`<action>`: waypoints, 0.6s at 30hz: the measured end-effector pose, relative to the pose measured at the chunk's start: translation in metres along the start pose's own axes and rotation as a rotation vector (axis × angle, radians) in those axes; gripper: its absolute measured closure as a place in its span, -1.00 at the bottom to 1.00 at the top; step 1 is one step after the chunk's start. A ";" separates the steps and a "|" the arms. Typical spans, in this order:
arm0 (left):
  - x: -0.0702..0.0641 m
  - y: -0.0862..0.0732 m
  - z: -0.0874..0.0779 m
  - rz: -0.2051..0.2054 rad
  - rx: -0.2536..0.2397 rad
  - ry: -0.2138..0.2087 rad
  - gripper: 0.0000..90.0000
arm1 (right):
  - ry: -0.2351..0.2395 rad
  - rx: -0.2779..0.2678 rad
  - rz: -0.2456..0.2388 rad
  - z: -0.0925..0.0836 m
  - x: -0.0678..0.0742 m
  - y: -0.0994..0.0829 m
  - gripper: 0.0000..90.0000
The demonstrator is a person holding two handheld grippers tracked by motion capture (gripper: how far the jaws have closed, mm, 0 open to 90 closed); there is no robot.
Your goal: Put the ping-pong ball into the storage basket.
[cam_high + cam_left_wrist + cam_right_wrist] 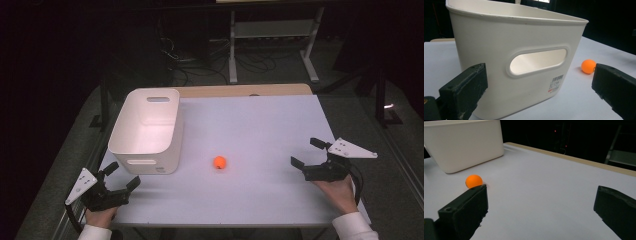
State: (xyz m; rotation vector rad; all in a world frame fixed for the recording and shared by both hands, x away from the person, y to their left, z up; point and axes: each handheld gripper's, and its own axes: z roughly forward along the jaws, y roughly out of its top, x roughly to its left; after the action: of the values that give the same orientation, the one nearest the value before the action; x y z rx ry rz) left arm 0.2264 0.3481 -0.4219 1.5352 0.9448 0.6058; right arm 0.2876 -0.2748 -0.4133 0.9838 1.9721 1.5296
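orange ball [219,162] sits on white table [260,130], just right of white bin [146,131]. left gripper [120,176] wide open, empty, near bin's front. right gripper [308,152] wide open, empty, well right of ball.

Light falls from above onto my tabletop [260,140], which glows pale and evenly bright, while the room around it sinks into near black. The bin [145,130] looks almost washed out along its lit walls, with a soft shadow at its base. The ball [219,162] casts a small, faint shadow. In my gripper views the near black jaws are soft and grainy, and the far background is dark.
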 end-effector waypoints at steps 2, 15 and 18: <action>-0.001 0.000 0.001 0.005 0.002 -0.007 -1.00 | -0.004 0.010 -0.004 0.001 0.000 0.000 -1.00; -0.004 0.002 0.002 0.038 -0.020 -0.055 -1.00 | 0.038 0.026 -0.003 0.004 0.003 0.001 -1.00; -0.007 0.002 0.004 0.043 -0.011 -0.063 -1.00 | 0.029 0.031 -0.018 0.004 0.005 0.003 -1.00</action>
State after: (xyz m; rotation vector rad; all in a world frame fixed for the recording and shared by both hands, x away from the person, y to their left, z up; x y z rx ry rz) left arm 0.2268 0.3402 -0.4194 1.5595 0.8613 0.5888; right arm 0.2880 -0.2686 -0.4114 0.9585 2.0257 1.5159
